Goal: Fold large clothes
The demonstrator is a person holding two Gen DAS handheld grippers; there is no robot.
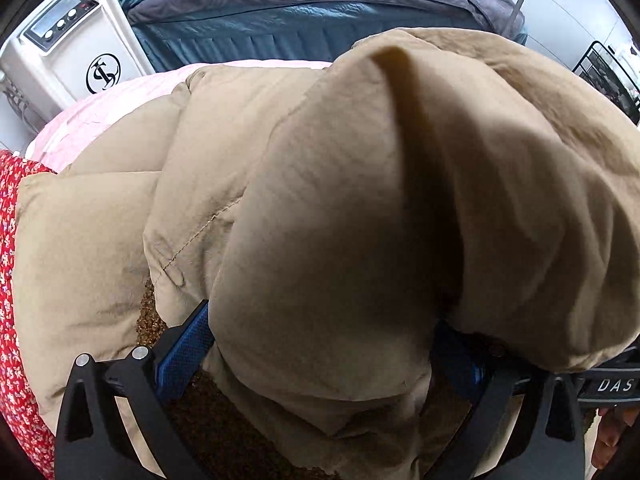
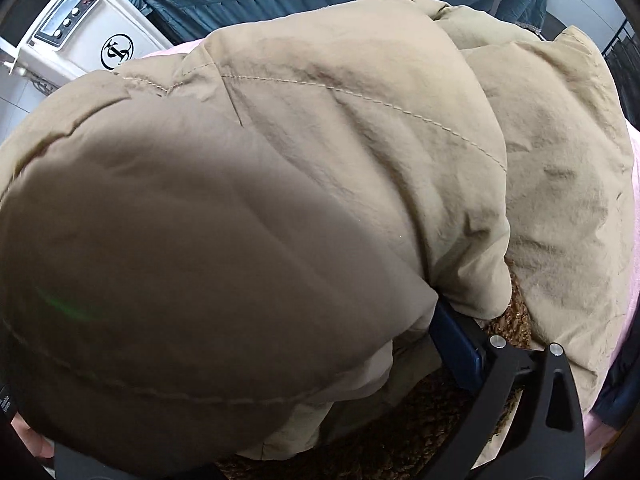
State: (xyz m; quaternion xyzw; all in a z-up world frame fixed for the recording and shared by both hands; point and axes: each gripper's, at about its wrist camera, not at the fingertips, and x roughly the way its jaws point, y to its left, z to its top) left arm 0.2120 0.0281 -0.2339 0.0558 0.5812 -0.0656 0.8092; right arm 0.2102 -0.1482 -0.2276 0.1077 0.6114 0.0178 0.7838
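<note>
White machine [image 1: 80,56] is standing far left beside the blue bedding [image 1: 304,28]; red floral cloth [image 1: 12,280] is lying alongside the pink sheet [image 1: 120,96]. Tan padded jacket [image 1: 320,208] is bunching over the sheet, blocking both views. Left gripper [image 1: 320,364] and right gripper [image 2: 360,344] are each clamping jacket folds between blue fingers [image 1: 180,360].

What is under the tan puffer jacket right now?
Under the tan puffer jacket a pink sheet shows at its far edge, and brown fleecy lining peeks out underneath. The jacket covers everything else beneath it.
</note>
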